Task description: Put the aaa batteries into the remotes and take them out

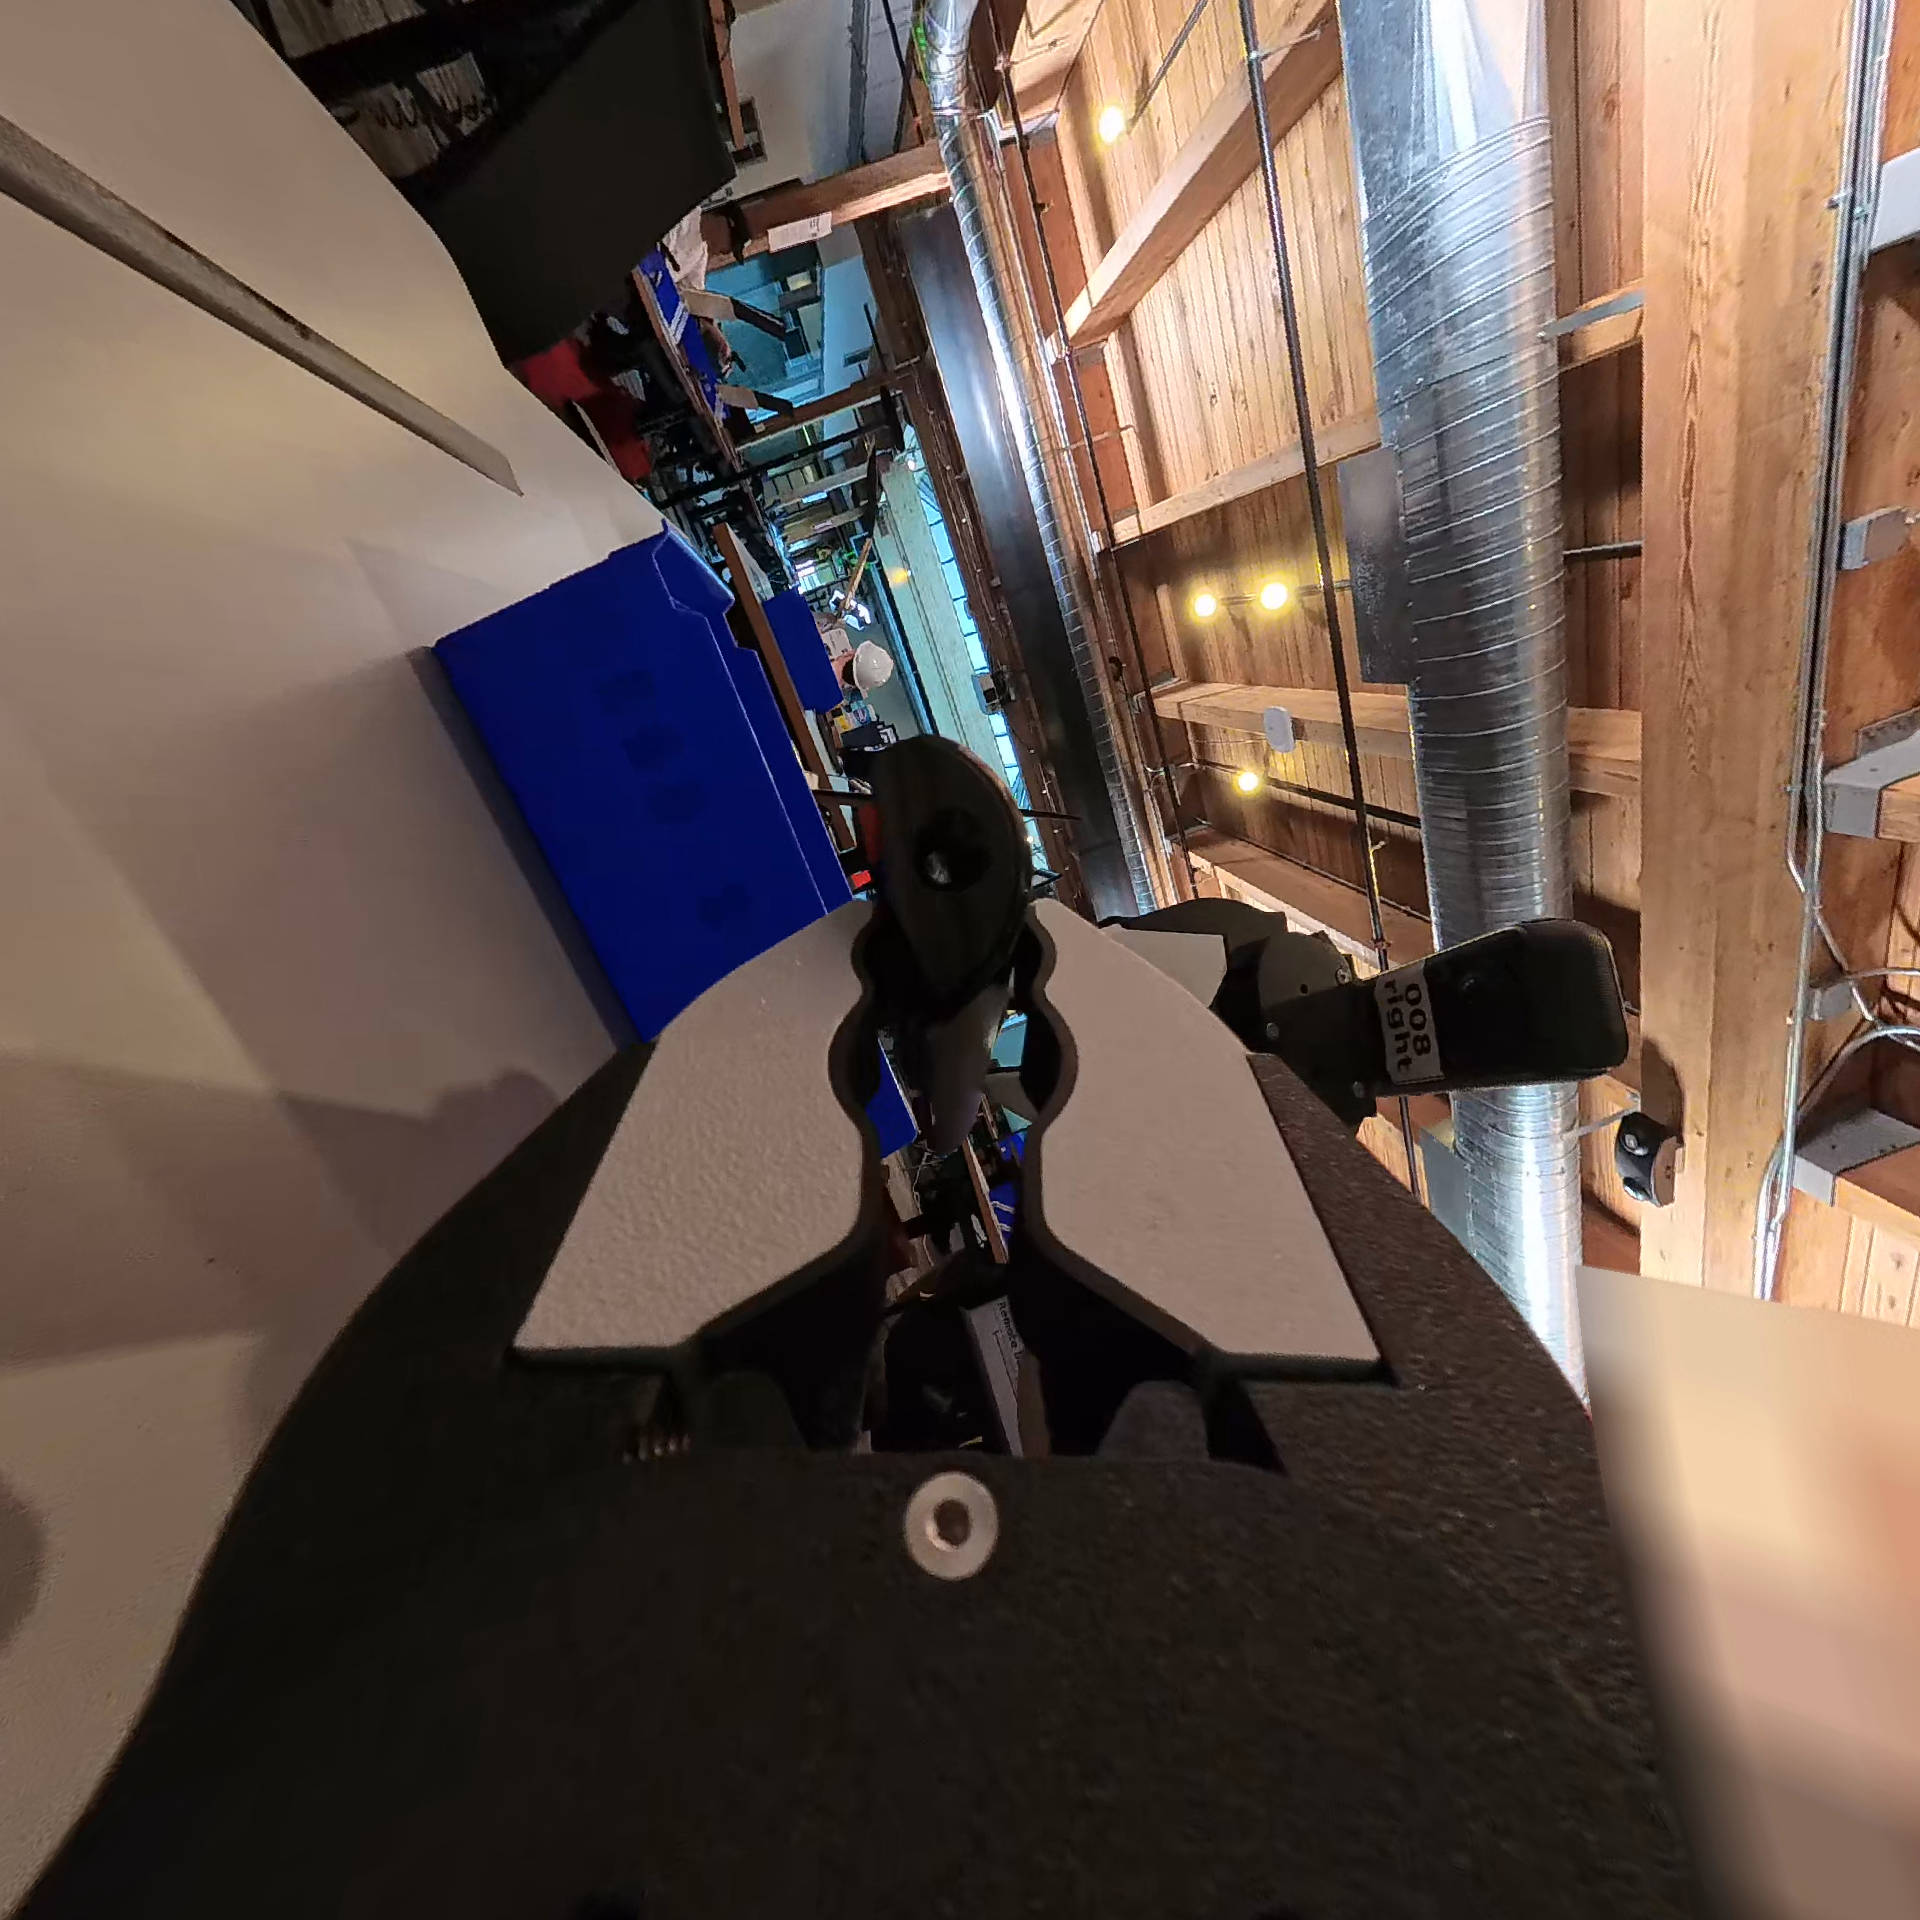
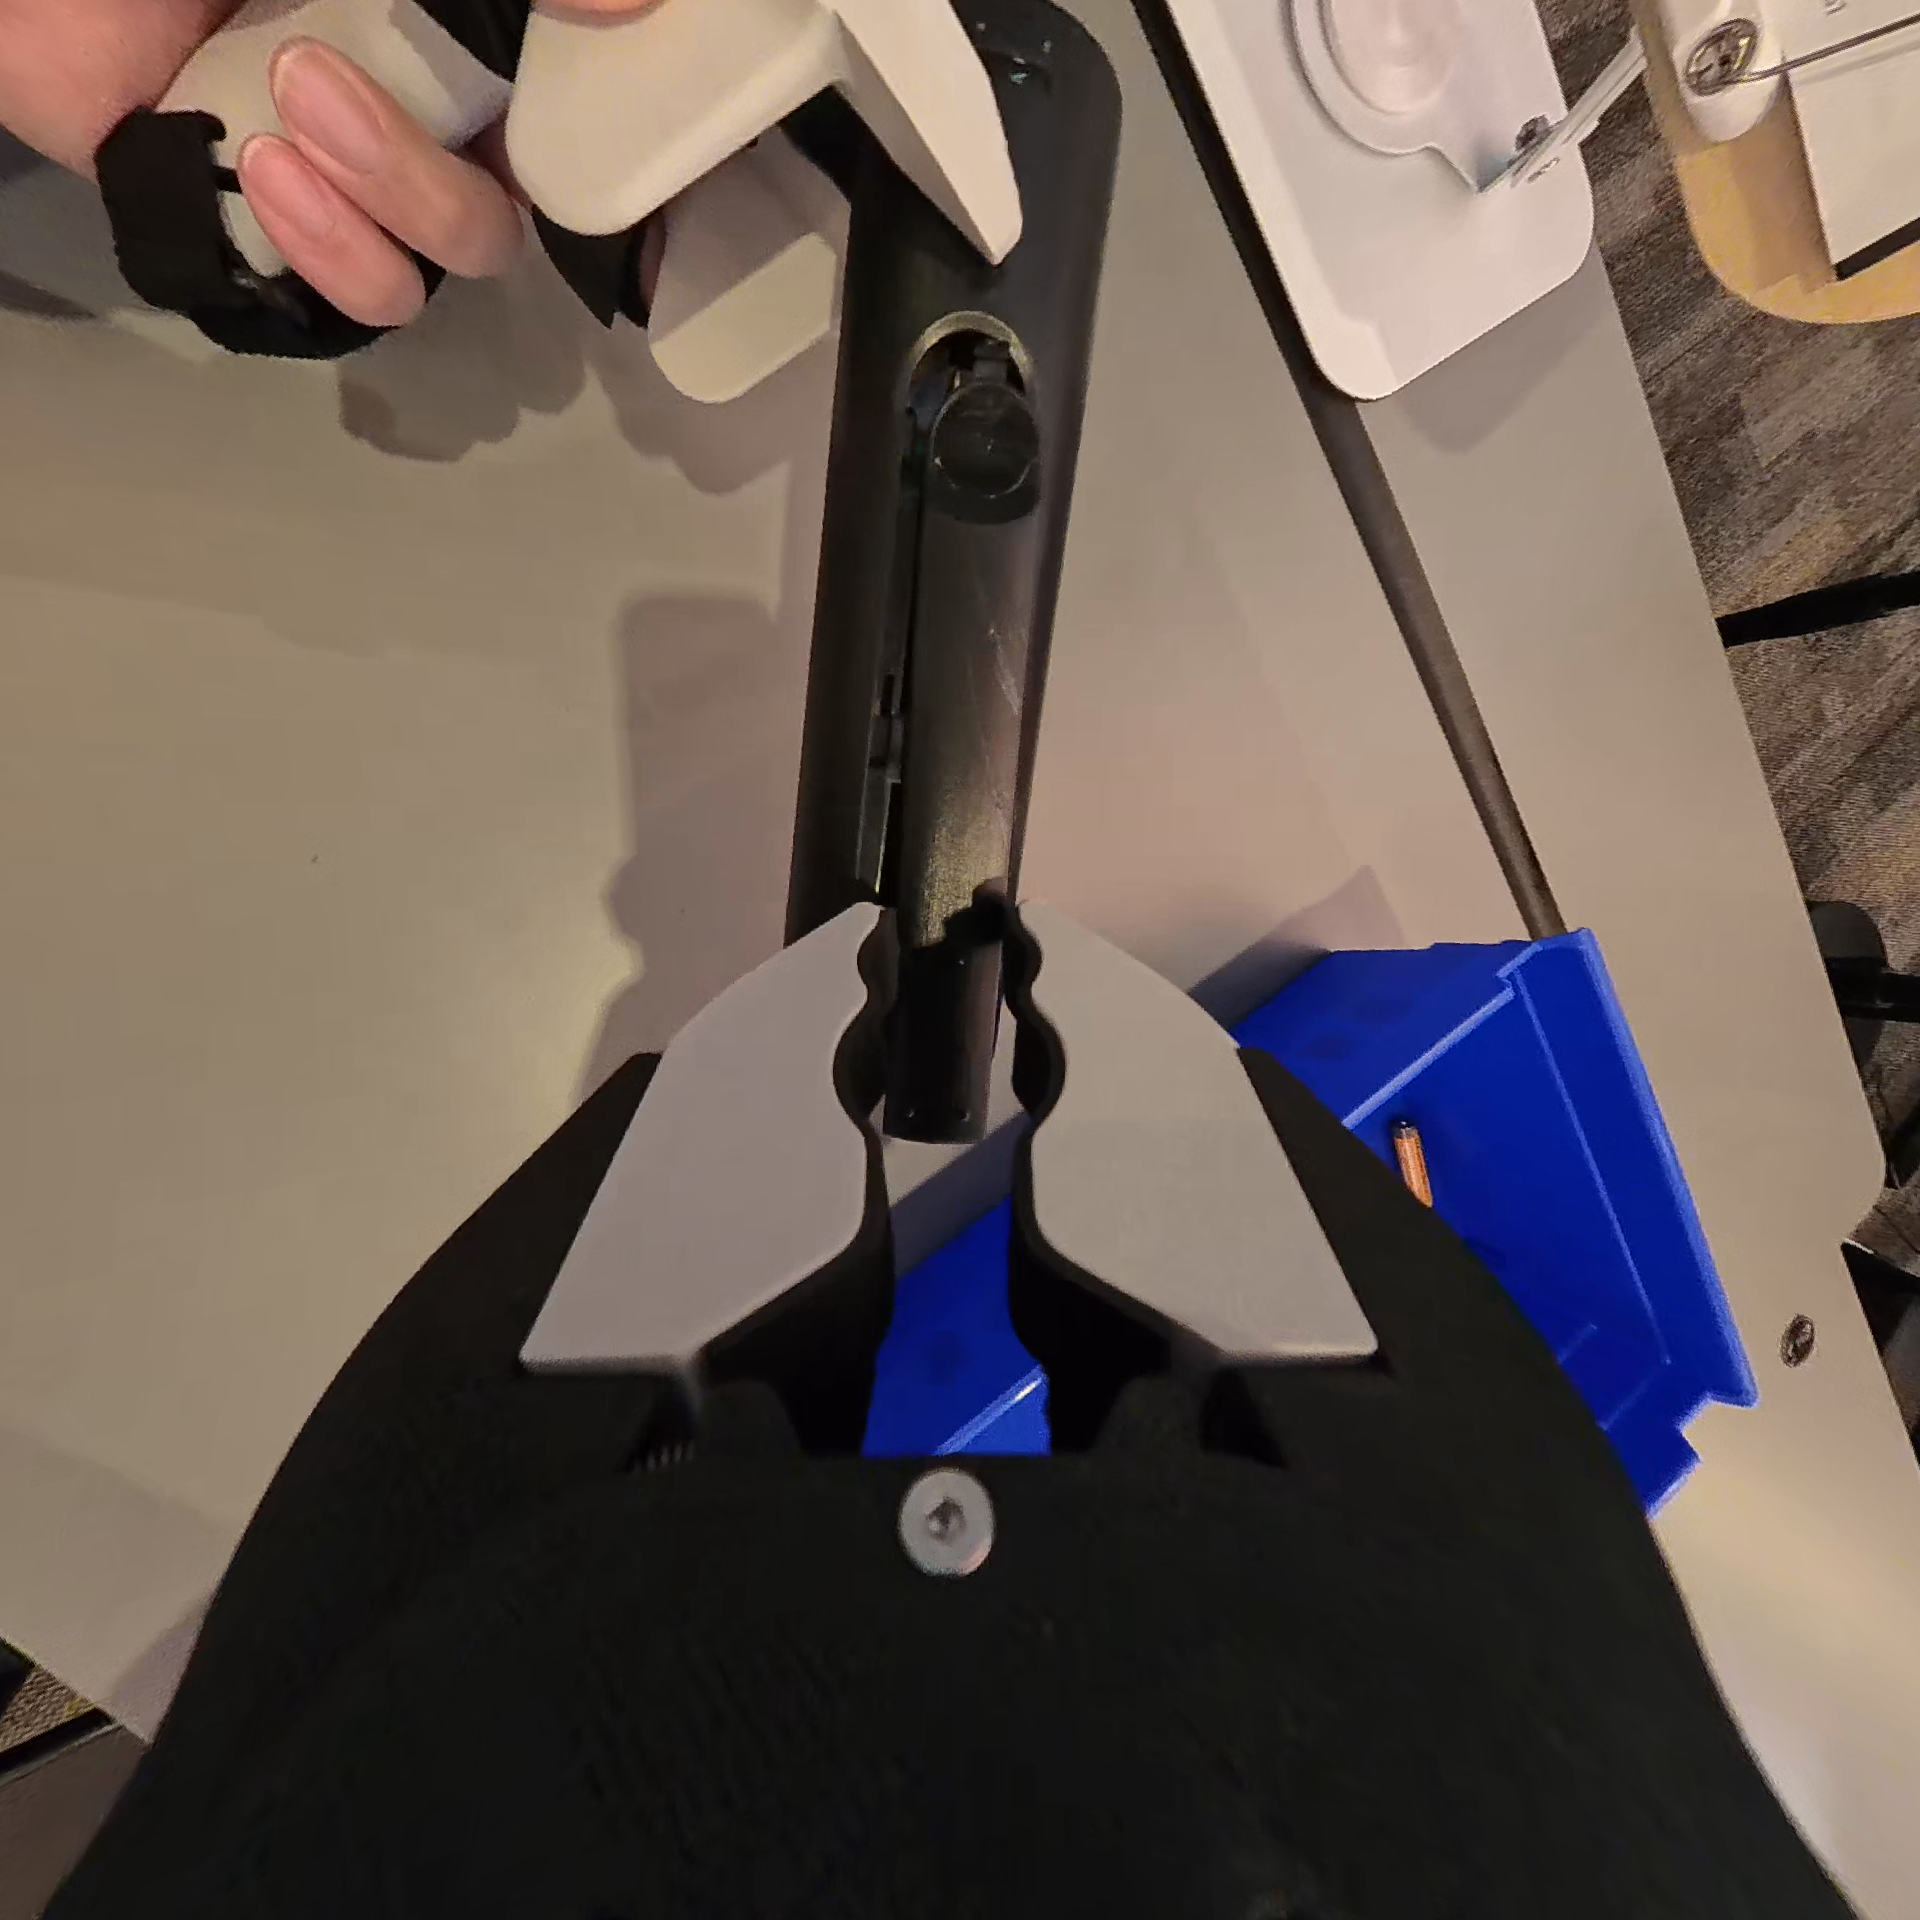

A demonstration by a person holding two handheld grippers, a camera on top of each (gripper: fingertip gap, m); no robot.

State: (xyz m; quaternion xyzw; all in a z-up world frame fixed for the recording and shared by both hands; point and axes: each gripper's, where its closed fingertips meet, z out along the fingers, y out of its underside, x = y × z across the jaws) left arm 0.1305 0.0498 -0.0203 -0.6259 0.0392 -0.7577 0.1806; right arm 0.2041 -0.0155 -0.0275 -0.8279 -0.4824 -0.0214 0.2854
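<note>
Both tools grip 1 black remote (image 2: 956, 665): left tool (image 2: 790, 197) its far end, right tool (image 2: 940, 997) its near end. 1 battery (image 2: 1411, 1164) lies in the blue bin (image 2: 1538, 1143) beside the right tool.

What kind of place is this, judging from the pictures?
Probably a large workshop or industrial workspace. The left wrist view shows a timber ceiling, a silver air duct and rows of worktables. A blue bin sits on the grey table.
</note>
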